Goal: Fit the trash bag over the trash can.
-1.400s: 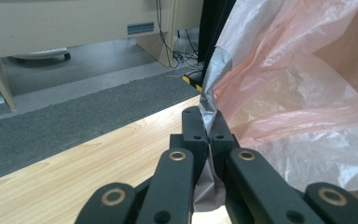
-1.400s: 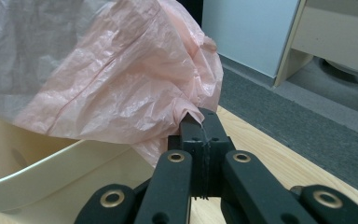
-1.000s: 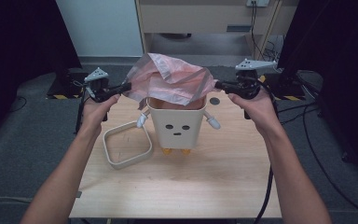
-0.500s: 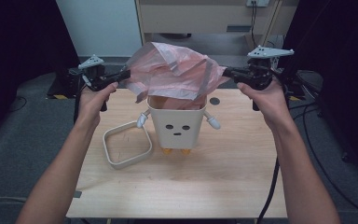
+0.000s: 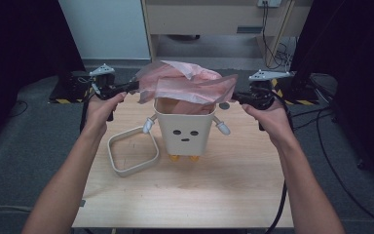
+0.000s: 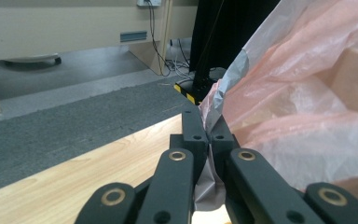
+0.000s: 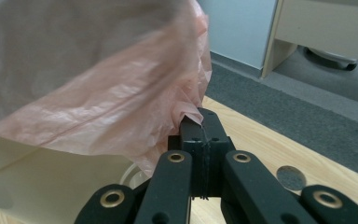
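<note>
A thin pink plastic bag (image 5: 187, 84) is stretched over the top of a cream bin (image 5: 184, 130) that has a face, small arms and orange feet. The left gripper (image 5: 135, 86) holds the bag's left edge, its jaws closed on the film (image 6: 214, 123). The right gripper (image 5: 234, 96) pinches the bag's right edge (image 7: 186, 109), jaws closed. Part of the bag hangs down inside the bin's mouth. Both grippers sit level with the bin's rim, one on each side.
A cream square ring (image 5: 132, 150) lies on the wooden table (image 5: 185, 195) left of the bin. A small grey disc (image 5: 224, 105) lies behind the bin on the right. Dark carpet, cables and furniture surround the table's far edge.
Both grippers have moved apart and lowered a little, pulling the bag wider and flatter over the bin's opening.
</note>
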{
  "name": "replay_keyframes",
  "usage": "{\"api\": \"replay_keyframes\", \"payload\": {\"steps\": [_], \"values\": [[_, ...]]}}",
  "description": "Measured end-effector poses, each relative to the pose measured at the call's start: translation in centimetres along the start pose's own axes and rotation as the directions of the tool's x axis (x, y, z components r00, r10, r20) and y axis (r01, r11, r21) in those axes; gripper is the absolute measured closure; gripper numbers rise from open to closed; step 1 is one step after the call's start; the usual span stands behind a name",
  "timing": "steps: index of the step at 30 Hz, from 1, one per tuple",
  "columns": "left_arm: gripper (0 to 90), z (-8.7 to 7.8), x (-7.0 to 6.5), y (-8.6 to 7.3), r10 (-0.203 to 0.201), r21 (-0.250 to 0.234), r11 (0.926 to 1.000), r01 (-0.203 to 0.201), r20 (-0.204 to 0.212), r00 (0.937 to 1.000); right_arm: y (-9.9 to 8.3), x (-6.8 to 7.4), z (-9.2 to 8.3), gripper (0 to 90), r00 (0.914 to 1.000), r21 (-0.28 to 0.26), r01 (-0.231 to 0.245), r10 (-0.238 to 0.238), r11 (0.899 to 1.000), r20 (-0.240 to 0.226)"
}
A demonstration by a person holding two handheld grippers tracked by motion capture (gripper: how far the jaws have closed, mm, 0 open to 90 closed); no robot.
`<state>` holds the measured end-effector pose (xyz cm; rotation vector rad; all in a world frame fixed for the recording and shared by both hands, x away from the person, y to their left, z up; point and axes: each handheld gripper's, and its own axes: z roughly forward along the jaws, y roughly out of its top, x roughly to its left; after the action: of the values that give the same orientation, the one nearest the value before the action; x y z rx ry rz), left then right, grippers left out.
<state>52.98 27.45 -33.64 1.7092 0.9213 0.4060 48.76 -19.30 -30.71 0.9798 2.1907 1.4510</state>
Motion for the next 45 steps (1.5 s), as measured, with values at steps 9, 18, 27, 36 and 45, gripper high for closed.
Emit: {"api": "replay_keyframes", "payload": {"steps": [9,18,27,36,45], "values": [[89.4,-0.1,0.4,-1.3,-0.025,-0.003,0.9997,0.025,0.012,0.9996,-0.5,0.2,1.4,90.0,0.9997,0.01,-0.014,0.014,1.0,-0.022],[89.5,-0.4,0.8,-1.5,-0.006,-0.012,0.9999,0.005,-0.023,0.9997,-0.6,0.2,1.6,90.0,0.9993,0.012,-0.019,0.02,1.0,-0.031],[89.5,-0.5,1.3,-2.2,-0.013,-0.014,0.9998,0.013,-0.027,0.9996,-0.5,-0.1,1.1,90.0,0.9993,0.009,-0.021,0.021,1.0,-0.031],[89.5,-0.5,1.3,-2.5,-0.025,-0.012,0.9996,0.025,-0.026,0.9993,-1.1,-0.2,1.6,90.0,0.9969,-0.016,-0.052,0.051,0.999,-0.06],[89.2,-0.9,0.3,-3.0,-0.039,-0.036,0.9986,0.039,0.011,0.9992,-1.4,0.2,2.2,88.8,0.9944,-0.03,-0.068,0.065,0.997,-0.083]]}}
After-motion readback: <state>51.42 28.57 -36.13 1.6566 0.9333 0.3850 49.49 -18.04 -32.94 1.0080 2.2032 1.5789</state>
